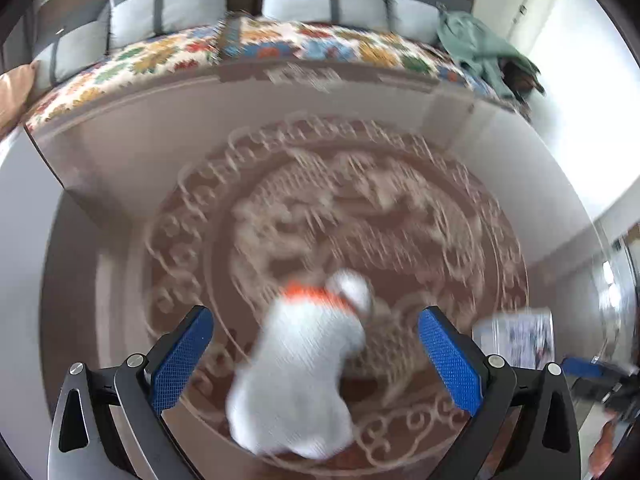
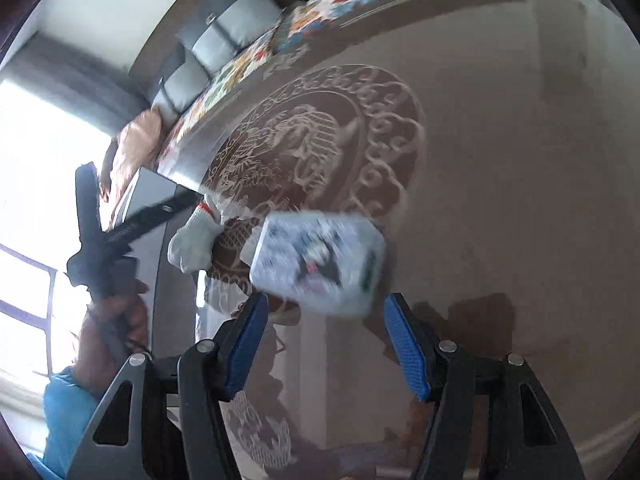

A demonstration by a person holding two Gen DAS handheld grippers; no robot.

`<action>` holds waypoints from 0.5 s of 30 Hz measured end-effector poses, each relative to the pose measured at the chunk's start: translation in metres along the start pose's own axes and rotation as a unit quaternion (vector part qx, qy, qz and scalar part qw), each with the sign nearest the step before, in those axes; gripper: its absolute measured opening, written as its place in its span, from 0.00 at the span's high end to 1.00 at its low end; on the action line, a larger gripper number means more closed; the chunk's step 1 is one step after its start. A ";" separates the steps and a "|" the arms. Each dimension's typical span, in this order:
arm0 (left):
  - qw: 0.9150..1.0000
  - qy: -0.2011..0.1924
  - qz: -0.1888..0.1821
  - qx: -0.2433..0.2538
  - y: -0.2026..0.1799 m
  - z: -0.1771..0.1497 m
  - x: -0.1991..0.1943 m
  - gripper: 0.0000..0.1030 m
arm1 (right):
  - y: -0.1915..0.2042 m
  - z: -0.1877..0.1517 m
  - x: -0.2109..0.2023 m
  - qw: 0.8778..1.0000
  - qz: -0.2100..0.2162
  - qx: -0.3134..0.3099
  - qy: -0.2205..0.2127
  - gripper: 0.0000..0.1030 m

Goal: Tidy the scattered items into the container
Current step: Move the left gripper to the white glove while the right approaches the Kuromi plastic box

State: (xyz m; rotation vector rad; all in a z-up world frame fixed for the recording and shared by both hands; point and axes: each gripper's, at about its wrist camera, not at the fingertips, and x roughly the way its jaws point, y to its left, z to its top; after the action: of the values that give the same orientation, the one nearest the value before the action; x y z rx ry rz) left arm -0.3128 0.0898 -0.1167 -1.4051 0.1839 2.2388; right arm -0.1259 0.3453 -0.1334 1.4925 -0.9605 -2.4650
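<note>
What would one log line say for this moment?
left gripper: open, over white knit glove | right gripper: open, nearing white printed packet | both on glass table

Your left two-finger gripper (image 1: 316, 360) has black arms, grey metal side plates with teardrop cutouts, round silver screws, and blue mesh-textured finger pads (image 1: 182, 358). Your right two-finger gripper (image 2: 326, 346) is built alike. Your hand (image 2: 112, 332) emerges from a light-blue sleeve (image 2: 66, 416).

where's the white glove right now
The white glove lies on the glass table, between the open left gripper fingers, left of the white packet.
</note>
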 end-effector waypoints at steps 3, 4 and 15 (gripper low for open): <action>1.000 0.008 -0.005 0.005 -0.009 -0.030 -0.002 0.00 | 0.000 -0.013 -0.013 1.000 -0.012 -0.021 -0.007 0.40; 1.000 0.007 -0.007 -0.001 -0.010 -0.039 -0.005 0.00 | -0.001 -0.016 -0.015 0.999 -0.024 -0.031 -0.007 0.40; 0.997 -0.002 -0.029 -0.072 -0.020 -0.134 -0.050 0.00 | -0.005 0.075 0.010 0.982 -0.156 -0.086 -0.059 0.40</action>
State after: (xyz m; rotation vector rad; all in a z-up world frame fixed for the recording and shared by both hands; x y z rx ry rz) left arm -0.1776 0.0424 -0.1319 -1.4604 -0.0214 2.2451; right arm -0.1918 0.3796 -0.1200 1.5578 -0.5415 -2.7949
